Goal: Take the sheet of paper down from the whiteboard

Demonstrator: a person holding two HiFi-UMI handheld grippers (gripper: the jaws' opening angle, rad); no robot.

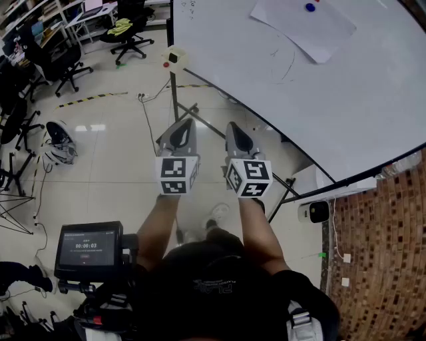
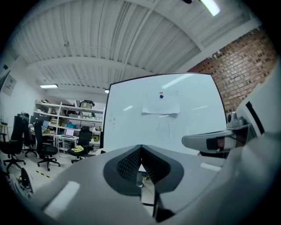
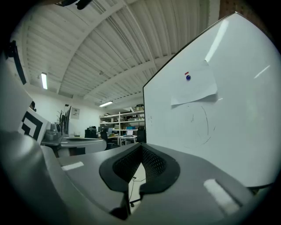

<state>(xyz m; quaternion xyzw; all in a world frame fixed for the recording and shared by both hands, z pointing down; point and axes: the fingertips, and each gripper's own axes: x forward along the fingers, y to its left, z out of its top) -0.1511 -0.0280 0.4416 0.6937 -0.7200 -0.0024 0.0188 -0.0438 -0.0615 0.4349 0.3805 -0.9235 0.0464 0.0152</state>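
Observation:
A white sheet of paper hangs on the big whiteboard, pinned near its top by a blue magnet. Both gripper views face the board: the paper is far ahead in the left gripper view, and the paper sits up and right in the right gripper view, its lower edge curling off the board. My left gripper and right gripper are held side by side, level, well short of the board. Each is shut with nothing between its jaws, as the left gripper and right gripper close-ups show.
The whiteboard stands on a black frame with legs on the tiled floor just ahead. Office chairs and shelves stand at the far left. A brick wall is at the right. A small screen sits by my left side.

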